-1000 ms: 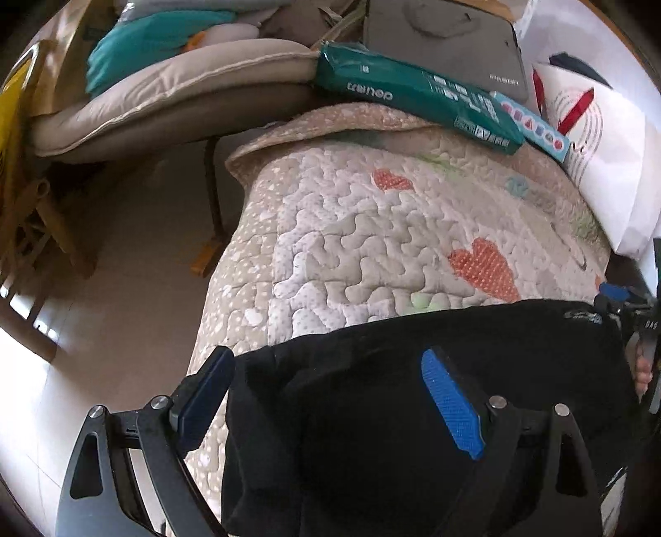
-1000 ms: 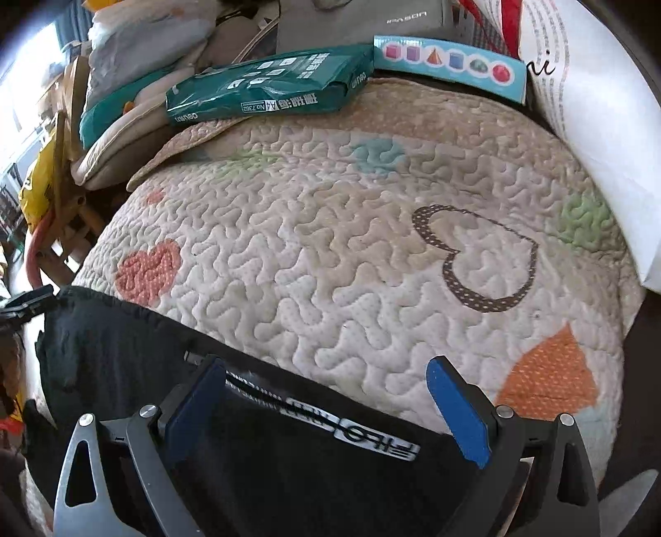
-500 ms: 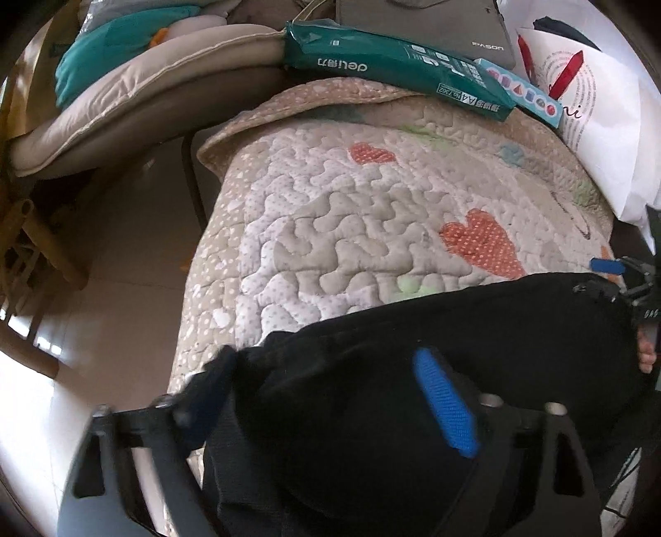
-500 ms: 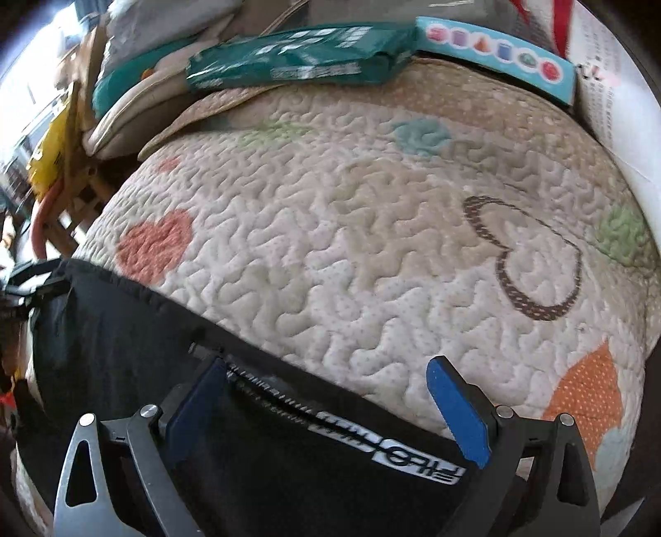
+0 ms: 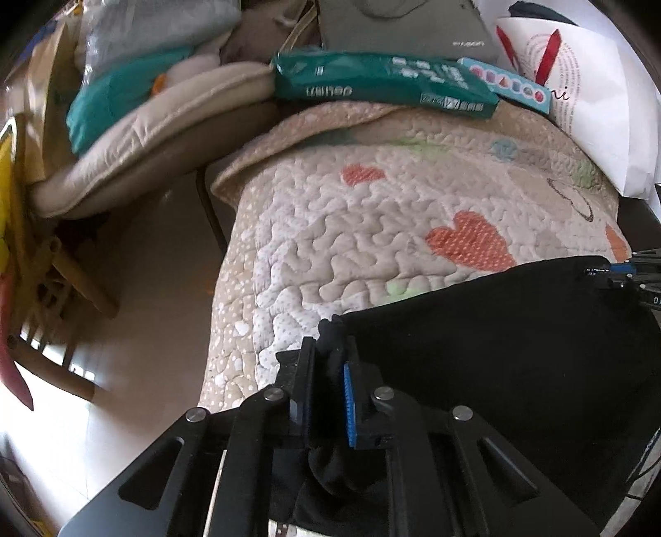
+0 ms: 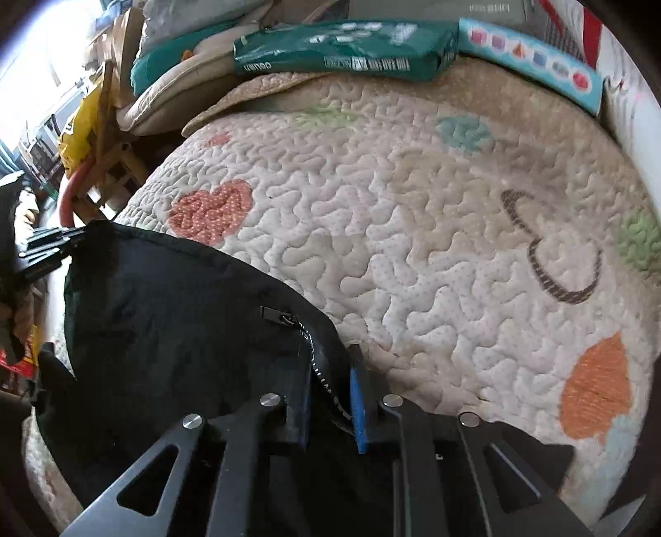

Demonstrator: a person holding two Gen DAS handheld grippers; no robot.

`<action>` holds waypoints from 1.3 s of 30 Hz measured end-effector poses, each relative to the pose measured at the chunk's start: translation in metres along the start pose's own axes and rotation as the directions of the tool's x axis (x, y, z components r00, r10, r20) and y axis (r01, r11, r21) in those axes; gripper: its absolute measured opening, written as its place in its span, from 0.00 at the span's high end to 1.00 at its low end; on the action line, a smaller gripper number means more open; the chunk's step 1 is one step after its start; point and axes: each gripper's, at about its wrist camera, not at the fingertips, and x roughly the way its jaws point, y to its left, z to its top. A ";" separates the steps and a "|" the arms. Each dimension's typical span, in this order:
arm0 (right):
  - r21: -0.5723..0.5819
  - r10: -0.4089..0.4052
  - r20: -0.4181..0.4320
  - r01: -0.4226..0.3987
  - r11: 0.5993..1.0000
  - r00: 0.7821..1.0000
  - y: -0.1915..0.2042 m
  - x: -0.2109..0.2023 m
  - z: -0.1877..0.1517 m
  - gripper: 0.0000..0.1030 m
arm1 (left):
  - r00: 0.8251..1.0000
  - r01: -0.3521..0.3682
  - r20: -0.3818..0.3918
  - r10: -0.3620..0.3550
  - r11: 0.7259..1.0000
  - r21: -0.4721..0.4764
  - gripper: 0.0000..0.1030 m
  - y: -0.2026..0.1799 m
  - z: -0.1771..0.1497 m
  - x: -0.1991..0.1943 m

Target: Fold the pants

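While my left gripper (image 5: 330, 371) clenched the near left corner of the black pants (image 5: 495, 351), my right gripper (image 6: 330, 396) was closing on their zippered edge over the quilt (image 6: 413, 206).

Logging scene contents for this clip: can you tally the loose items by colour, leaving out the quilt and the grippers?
Black: 1, the pants
Green: 1, the pack
Light blue: 1, the box with coloured shapes
Grey: 1, the flat case
White: 1, the bag
Total: 5
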 end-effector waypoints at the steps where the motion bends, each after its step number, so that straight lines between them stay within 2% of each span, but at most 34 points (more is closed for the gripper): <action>1: -0.003 -0.008 0.003 0.008 1.000 1.000 0.003 -0.003 0.000 0.85 | 1.000 -0.004 0.011 0.004 1.000 0.000 0.89 -0.001 0.000 -0.006; 8: -0.012 -0.078 0.065 0.079 0.997 0.995 0.031 -0.048 -0.013 0.87 | 0.997 -0.022 0.076 0.021 1.000 0.014 0.89 -0.005 -0.006 -0.054; 15: -0.071 -0.128 0.069 0.132 0.989 0.989 0.066 -0.094 -0.050 0.87 | 0.987 -0.045 0.157 0.035 0.997 0.058 0.89 -0.023 -0.043 -0.112; 21: -0.134 -0.155 0.016 0.155 0.979 0.988 0.097 -0.112 -0.101 0.87 | 0.983 -0.090 0.169 0.070 0.989 0.115 0.89 -0.032 -0.097 -0.147; 26: -0.204 -0.197 -0.080 0.178 0.963 0.977 0.122 -0.108 -0.150 0.87 | 0.976 -0.180 0.160 0.145 0.955 0.234 0.88 -0.048 -0.141 -0.157; 29: -0.243 -0.213 -0.137 0.175 0.954 0.967 0.135 -0.101 -0.177 0.87 | 0.980 -0.173 0.133 0.146 0.959 0.224 0.83 -0.046 -0.157 -0.159; 31: -0.267 -0.213 -0.172 0.162 0.950 0.962 0.143 -0.097 -0.192 0.87 | 0.982 -0.171 0.108 0.152 0.964 0.201 0.75 -0.039 -0.165 -0.159; 32: -0.280 -0.212 -0.188 0.155 0.948 0.959 0.147 -0.095 -0.199 0.85 | 0.981 -0.183 0.096 0.168 0.964 0.191 0.66 -0.035 -0.170 -0.160; 33: -0.291 -0.213 -0.199 0.150 0.945 0.956 0.151 -0.094 -0.206 0.78 | 0.980 -0.193 0.092 0.178 0.964 0.186 0.58 -0.032 -0.173 -0.161; 37: -0.290 -0.199 -0.218 0.131 0.948 0.956 0.158 -0.097 -0.223 0.61 | 0.970 -0.232 0.105 0.218 0.960 0.154 0.46 -0.016 -0.183 -0.179; 39: -0.270 -0.203 -0.209 0.143 0.952 0.957 0.155 -0.102 -0.228 0.43 | 0.964 -0.250 0.121 0.235 0.959 0.129 0.44 -0.008 -0.184 -0.190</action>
